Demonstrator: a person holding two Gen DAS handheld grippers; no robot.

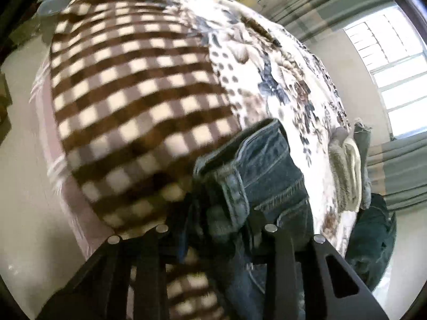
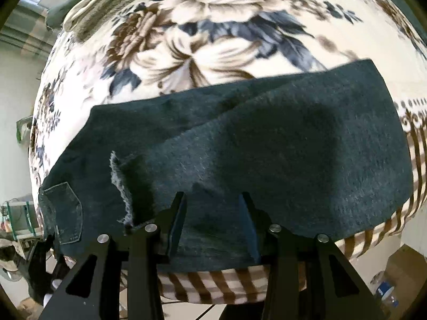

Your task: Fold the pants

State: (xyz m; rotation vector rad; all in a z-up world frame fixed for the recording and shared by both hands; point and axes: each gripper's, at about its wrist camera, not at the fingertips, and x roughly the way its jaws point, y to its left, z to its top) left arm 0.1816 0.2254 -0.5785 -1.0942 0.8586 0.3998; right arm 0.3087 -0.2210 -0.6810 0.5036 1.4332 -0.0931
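Note:
The pants are dark blue jeans lying on a blanket-covered bed. In the left wrist view my left gripper (image 1: 217,216) is shut on the bunched waistband of the jeans (image 1: 256,165) and holds it lifted over the checked part of the blanket (image 1: 133,85). In the right wrist view the jeans (image 2: 267,138) lie folded flat across the floral blanket (image 2: 213,34), a back pocket (image 2: 65,210) at the left. My right gripper (image 2: 212,200) is open just above the near edge of the fabric, holding nothing.
Folded grey and cream cloths (image 1: 347,170) and a dark garment (image 1: 373,240) lie at the bed's right edge. A window (image 1: 395,72) and curtains stand beyond. A cardboard box (image 2: 403,269) and a bottle (image 2: 384,290) sit on the floor at the right.

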